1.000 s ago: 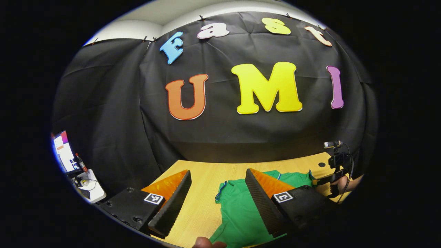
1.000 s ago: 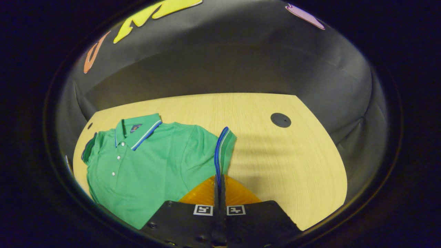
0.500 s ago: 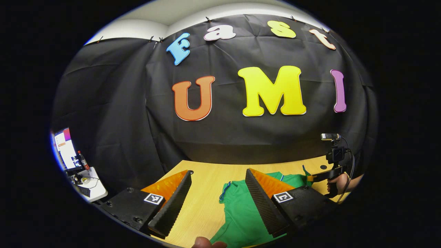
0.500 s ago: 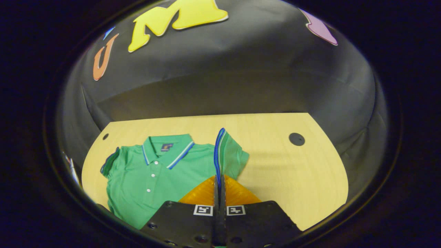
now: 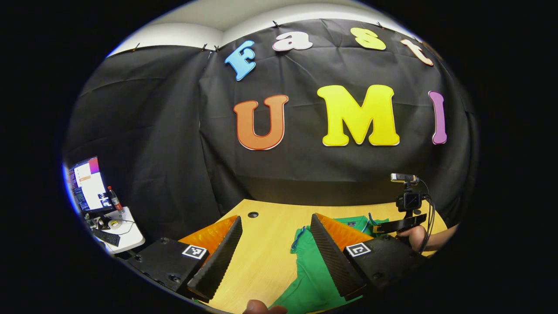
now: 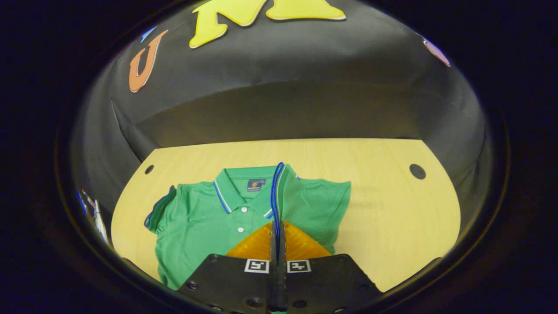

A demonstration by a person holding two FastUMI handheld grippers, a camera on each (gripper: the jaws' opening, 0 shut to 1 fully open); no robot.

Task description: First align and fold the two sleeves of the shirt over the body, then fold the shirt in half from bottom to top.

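A green polo shirt (image 6: 196, 222) with blue-striped trim lies face up on the wooden table (image 6: 392, 218). My right gripper (image 6: 277, 224) is shut on the cuff of the shirt's right sleeve (image 6: 277, 192), holding it lifted over the chest by the collar (image 6: 237, 192). The other sleeve (image 6: 159, 207) lies flat at the left. In the left gripper view, my left gripper (image 5: 275, 218) hangs open above the table beside the shirt (image 5: 309, 270), holding nothing. Farther right, the right gripper (image 5: 388, 227) is held by a hand (image 5: 414, 237).
The table has a round cable hole at each far corner (image 6: 417, 171) (image 6: 149, 169). Bare wood lies right of the shirt. Off the table's left end stands a small white desk (image 5: 124, 235) with a lit monitor (image 5: 87, 183) and a bottle (image 5: 114, 198).
My right gripper has carried the sleeve leftward, from beyond the shirt's right edge to over the chest near the collar. My left gripper stays open, its view swung slightly left.
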